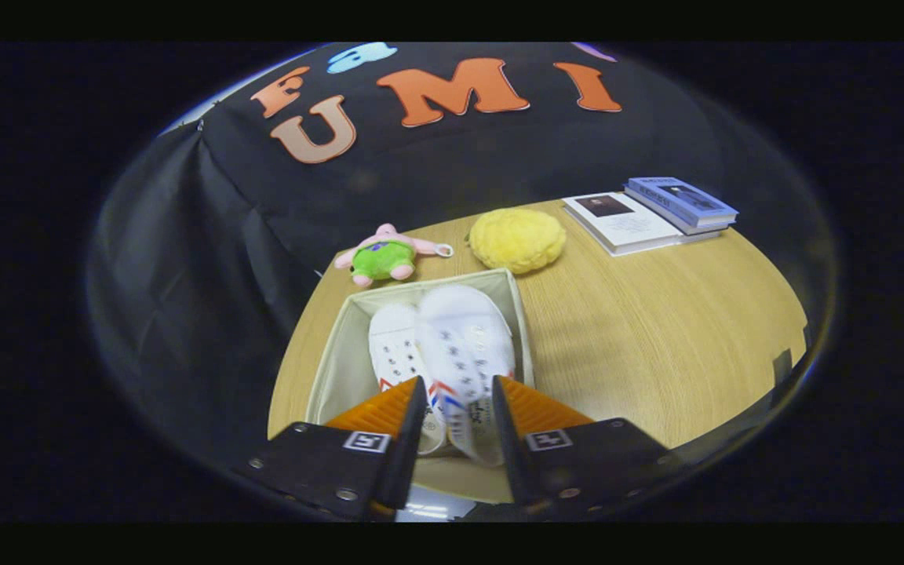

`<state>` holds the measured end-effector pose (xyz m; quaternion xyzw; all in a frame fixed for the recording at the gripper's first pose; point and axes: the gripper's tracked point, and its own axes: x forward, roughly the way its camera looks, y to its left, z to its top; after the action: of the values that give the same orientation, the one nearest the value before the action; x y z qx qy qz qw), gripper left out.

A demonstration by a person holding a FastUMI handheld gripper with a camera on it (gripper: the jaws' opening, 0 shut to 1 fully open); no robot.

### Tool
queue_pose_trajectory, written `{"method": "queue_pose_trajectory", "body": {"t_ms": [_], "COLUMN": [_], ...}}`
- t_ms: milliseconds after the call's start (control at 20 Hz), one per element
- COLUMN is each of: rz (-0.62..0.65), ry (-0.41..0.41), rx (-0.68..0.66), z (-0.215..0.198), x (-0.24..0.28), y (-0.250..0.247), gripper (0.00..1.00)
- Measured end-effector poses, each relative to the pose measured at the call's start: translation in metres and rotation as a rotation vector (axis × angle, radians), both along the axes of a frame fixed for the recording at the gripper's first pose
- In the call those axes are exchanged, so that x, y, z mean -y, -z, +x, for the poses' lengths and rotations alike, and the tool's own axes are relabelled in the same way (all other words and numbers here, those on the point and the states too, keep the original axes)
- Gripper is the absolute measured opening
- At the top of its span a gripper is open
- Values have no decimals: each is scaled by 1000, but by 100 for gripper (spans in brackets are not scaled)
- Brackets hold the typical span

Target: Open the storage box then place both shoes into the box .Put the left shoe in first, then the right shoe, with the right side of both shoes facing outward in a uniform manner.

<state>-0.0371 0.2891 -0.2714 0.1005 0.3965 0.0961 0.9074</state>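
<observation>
- Gripper view: your gripper (458,420) hangs over the open storage box (342,361), a soft-walled fabric bin standing at the near left of the wooden table (656,337).
- Between the fingers sits a white shoe (464,345), blurred, toe pointing to the far side and heel end toward you. The fingers stand close on either flank of its rear part. Whether both press on it cannot be told; the jaws are narrowed to about the shoe's width.
- A second white shoe (395,349) lies in the box just left of the first, touching or nearly touching it, with red and blue marks near its heel.
- Which shoe is the left and which the right cannot be told at this angle, nor which side faces outward.
- Judged from the look, the shoes are light canvas with a stiffer sole: the upper will give under a pinch. Take hold low across the heel or the sole's sides, where it is firm.
- The box's walls look limp; a nudge may fold them inward.
- Beyond the box rest a pink-and-green plush toy (385,255) and a yellow round cushion (517,239); books (648,216) lie at the far right.
</observation>
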Motion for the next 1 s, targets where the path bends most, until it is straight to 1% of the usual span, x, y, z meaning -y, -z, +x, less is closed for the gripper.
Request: {"method": "queue_pose_trajectory", "body": {"t_ms": [100, 150, 250, 500, 600, 800, 1000], "rz": [-8, -17, -30, -61, -80, -68, -97], "ry": [-12, -15, -28, -19, -2, 47, 105], "rx": [40, 60, 101, 214, 278, 381, 460], "z": [9, 12, 22, 46, 56, 64, 67], "x": [5, 9, 17, 51, 73, 112, 158], "y": [-15, -24, -39, -87, -113, -161, -192], "gripper": [93, 99, 98, 98, 98, 98, 99]}}
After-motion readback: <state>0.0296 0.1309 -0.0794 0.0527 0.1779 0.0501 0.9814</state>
